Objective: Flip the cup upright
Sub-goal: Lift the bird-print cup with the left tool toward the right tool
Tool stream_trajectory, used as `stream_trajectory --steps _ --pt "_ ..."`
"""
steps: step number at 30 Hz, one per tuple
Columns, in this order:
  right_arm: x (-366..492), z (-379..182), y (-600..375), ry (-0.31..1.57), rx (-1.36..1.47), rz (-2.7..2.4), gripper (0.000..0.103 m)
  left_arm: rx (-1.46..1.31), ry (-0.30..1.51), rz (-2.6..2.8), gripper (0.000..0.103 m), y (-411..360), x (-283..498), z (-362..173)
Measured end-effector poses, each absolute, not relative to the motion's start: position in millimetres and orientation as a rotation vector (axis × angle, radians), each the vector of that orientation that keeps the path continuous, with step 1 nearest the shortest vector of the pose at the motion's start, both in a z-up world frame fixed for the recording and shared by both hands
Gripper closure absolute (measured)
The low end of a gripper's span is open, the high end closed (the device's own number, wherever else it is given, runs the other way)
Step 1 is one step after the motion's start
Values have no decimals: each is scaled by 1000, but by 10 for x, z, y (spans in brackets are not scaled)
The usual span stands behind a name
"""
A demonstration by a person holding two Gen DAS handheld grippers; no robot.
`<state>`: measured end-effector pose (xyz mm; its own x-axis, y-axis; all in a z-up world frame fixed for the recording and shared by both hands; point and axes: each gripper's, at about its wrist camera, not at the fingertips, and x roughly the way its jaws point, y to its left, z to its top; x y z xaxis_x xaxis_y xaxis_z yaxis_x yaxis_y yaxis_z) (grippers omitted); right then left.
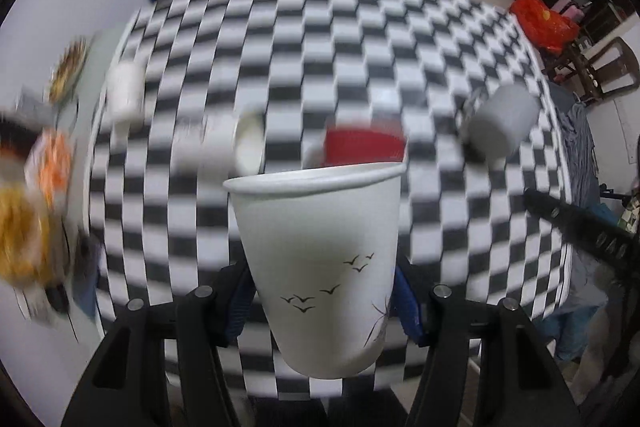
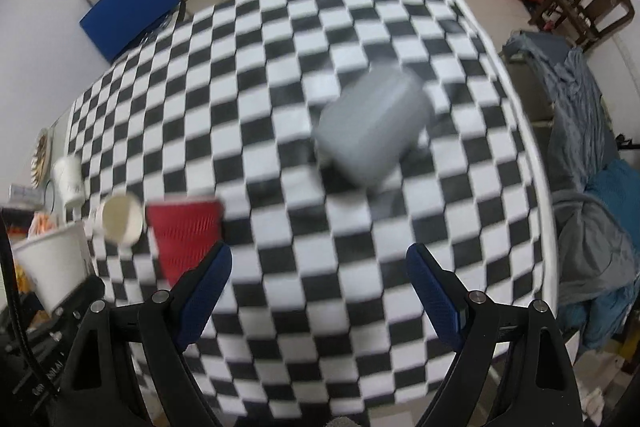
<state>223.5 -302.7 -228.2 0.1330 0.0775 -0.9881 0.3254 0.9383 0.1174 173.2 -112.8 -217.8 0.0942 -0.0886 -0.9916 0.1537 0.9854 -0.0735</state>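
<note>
My left gripper (image 1: 322, 297) is shut on a white paper cup (image 1: 320, 259) printed with small black birds; the cup is rim-up, held above the checkered table. The same cup shows at the left edge of the right wrist view (image 2: 52, 267). My right gripper (image 2: 319, 279) is open and empty above the table. A grey cup (image 2: 372, 129) lies on its side ahead of it, blurred; it also shows in the left wrist view (image 1: 500, 123). A red ribbed cup (image 2: 186, 239) stands upright by the right gripper's left finger.
A black-and-white checkered cloth (image 2: 280, 67) covers the table. A white cup (image 1: 224, 143) lies on its side and another white cup (image 1: 126, 95) stands farther left. Food packets (image 1: 24, 203) sit at the left edge. Chairs and an orange bag (image 1: 540, 19) stand beyond.
</note>
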Motion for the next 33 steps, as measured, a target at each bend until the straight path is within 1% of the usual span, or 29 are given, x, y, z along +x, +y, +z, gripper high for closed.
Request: stream_trajectory --steps 7,10,14,20,27,29,30,33 --pt "1644 -2723 -2842 1536 357 -178 13 3 1633 -146 46 -967 1198 -2851" --pt "1498 -2934 -2812 1576 348 -188 13 -8 1674 -173 46 -998 1128 -3120" --pt "1383 -3132 -2830 1607 357 -203 13 19 1699 -192 45 -1156 1184 -3329" --pt "1242 -3265 -2804 1637 356 -199 13 15 1728 -180 43 -1323 1299 -3448" --pt "1267 -3285 -2828 1625 370 -193 13 11 1734 -154 42 -1416 1398 -3474" --pt "1317 -3278 -2831 1617 381 -184 13 16 1725 -151 27 -1429 1428 -3458" --pt "1322 -3276 -2833 1617 383 -180 13 11 1723 -158 15 -1442 1433 -3449" --pt "1368 -3264 -2850 1618 390 -163 13 -5 1701 -159 14 -1477 1478 -3362"
